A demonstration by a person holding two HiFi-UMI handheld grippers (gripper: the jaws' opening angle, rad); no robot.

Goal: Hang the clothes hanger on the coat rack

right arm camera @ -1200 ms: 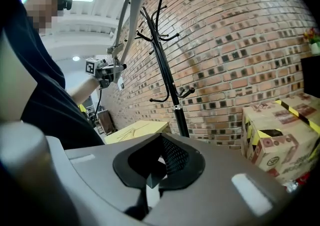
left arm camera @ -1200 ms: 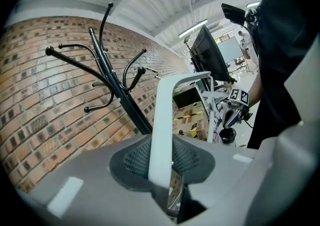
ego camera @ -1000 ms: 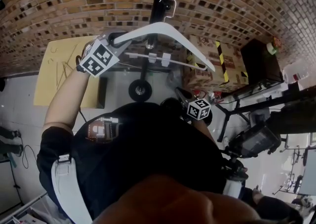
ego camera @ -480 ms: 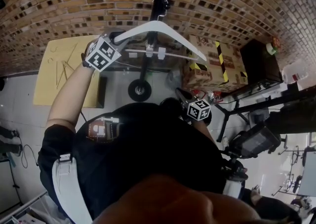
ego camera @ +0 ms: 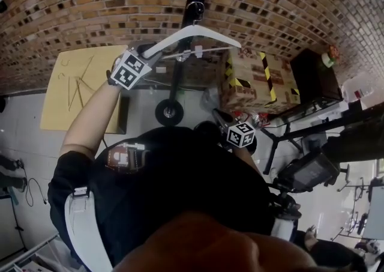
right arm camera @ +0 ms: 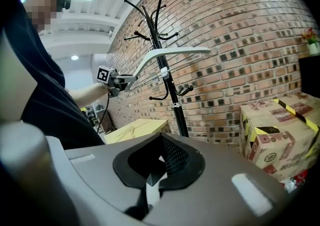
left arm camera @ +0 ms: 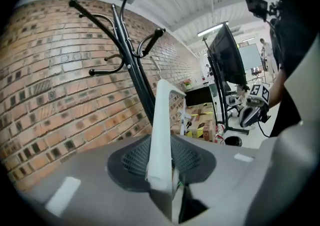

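A white clothes hanger (ego camera: 198, 32) reaches from my left gripper (ego camera: 150, 56) to the black coat rack (ego camera: 193, 9), its middle against the pole below the top hooks. The hook's seat on the rack is hidden. In the left gripper view the hanger's end (left arm camera: 161, 130) stands between the pads of my left gripper (left arm camera: 162, 170). The jaws are opening but still touch it. The rack (left arm camera: 135, 70) rises just behind. My right gripper (ego camera: 219, 114) hangs low by the person's body, shut and empty. Its own view shows that gripper (right arm camera: 152, 175) and, far off, the hanger (right arm camera: 170, 53) on the rack (right arm camera: 167, 85).
A brick wall (ego camera: 90, 0) runs behind the rack. A cardboard box with yellow-black tape (ego camera: 255, 78) sits right of the pole, and a yellow board (ego camera: 78, 84) lies on the floor at left. The rack's round base (ego camera: 170, 110) and a dark cabinet (ego camera: 312, 72) are nearby.
My left gripper has carried the hanger in toward the rack's pole. The hanger's metal hook, seen before the pole earlier, is no longer visible. The right gripper stayed put.
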